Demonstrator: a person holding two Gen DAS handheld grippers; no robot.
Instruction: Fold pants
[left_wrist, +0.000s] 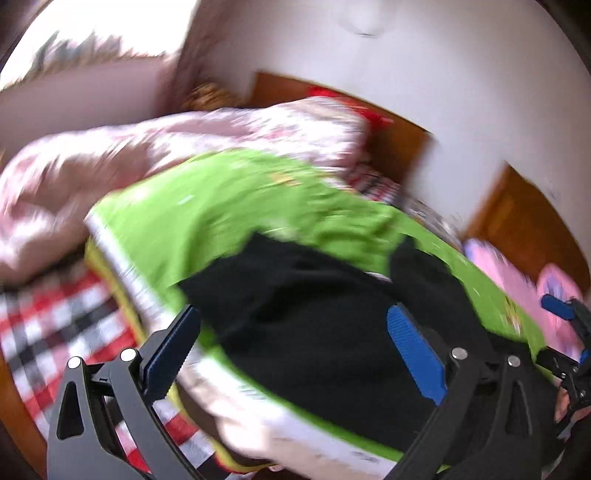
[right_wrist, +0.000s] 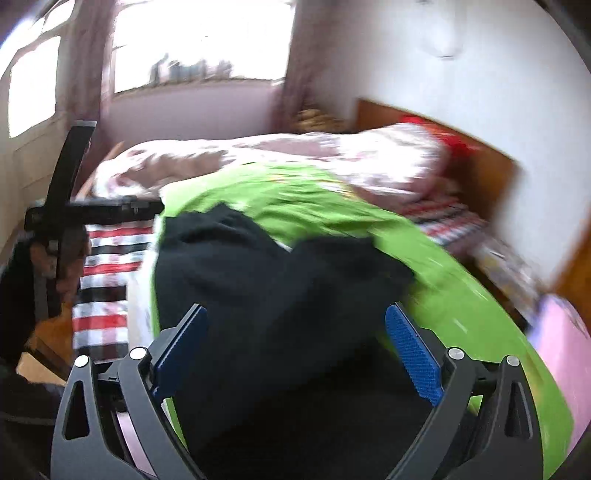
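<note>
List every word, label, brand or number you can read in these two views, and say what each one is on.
No text can be read in either view; both are motion-blurred.
Small yellow and red marks on the green sheet may be a print, too smeared to read.
The black pants show no label.
The left claw and right claw show no brand mark.

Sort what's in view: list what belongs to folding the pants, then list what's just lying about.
For the job:
black pants
green sheet under them
left tongs, open
right tongs, open

Lying about:
floral quilt
red checked cloth
pink item
</note>
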